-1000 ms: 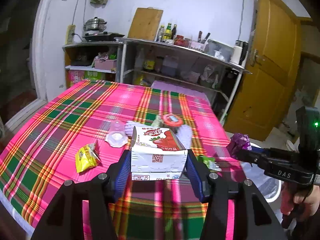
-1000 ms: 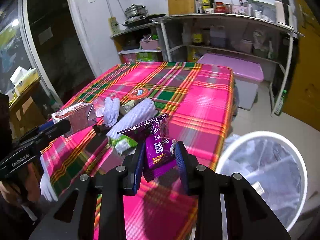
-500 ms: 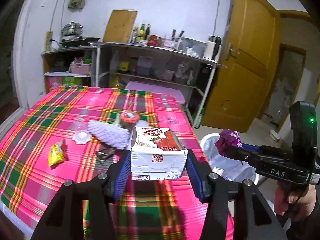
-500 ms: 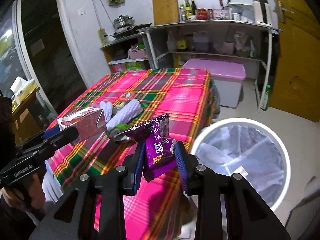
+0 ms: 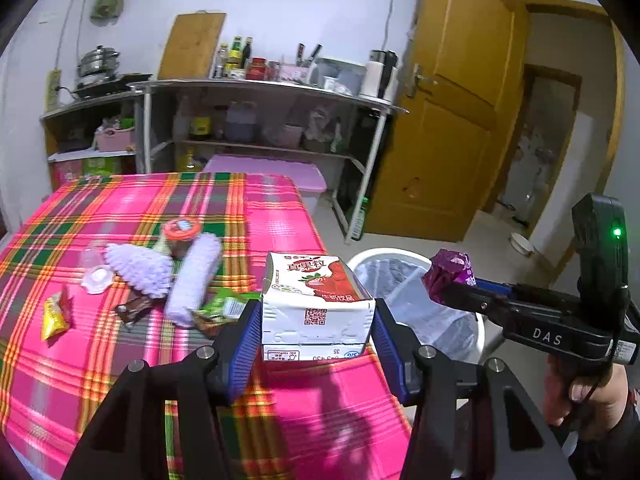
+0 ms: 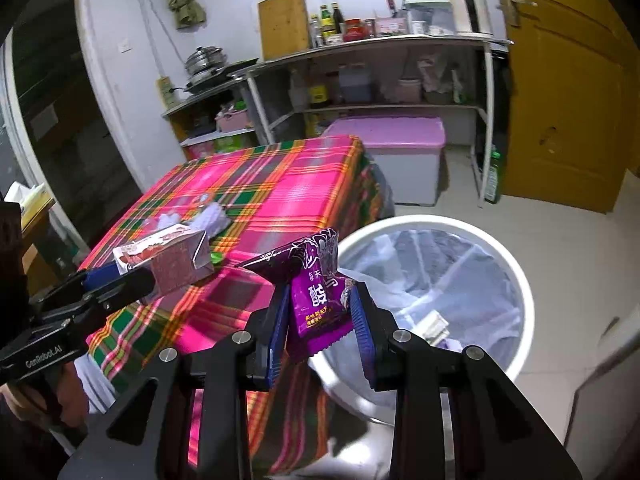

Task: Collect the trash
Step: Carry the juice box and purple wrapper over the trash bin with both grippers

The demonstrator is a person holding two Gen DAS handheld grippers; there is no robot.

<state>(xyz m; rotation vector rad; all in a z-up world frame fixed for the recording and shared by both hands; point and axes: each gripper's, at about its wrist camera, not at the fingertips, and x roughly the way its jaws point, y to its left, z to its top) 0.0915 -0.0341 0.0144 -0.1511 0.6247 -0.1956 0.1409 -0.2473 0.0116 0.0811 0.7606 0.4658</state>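
My left gripper (image 5: 316, 320) is shut on a white strawberry drink carton (image 5: 316, 300) and holds it above the table's right edge; the carton also shows in the right wrist view (image 6: 168, 260). My right gripper (image 6: 320, 308) is shut on a purple snack wrapper (image 6: 316, 296) and holds it at the near rim of the white trash bin (image 6: 516, 280). The wrapper also shows in the left wrist view (image 5: 450, 274), over the bin (image 5: 380, 254). The bin has a clear liner with some trash inside.
On the pink plaid table (image 5: 280, 216) lie two white foam sleeves (image 5: 192, 280), a red-lidded jar (image 5: 180, 232), a yellow wrapper (image 5: 54, 316), a brown wrapper (image 5: 134, 308), a green wrapper (image 5: 224, 308) and a clear cup (image 5: 94, 272). Shelves (image 5: 260, 92), a pink-lidded box and a yellow door stand behind.
Both grippers have moved right, off the table toward the bin, still holding their items. The bin is now close under the purple wrapper.
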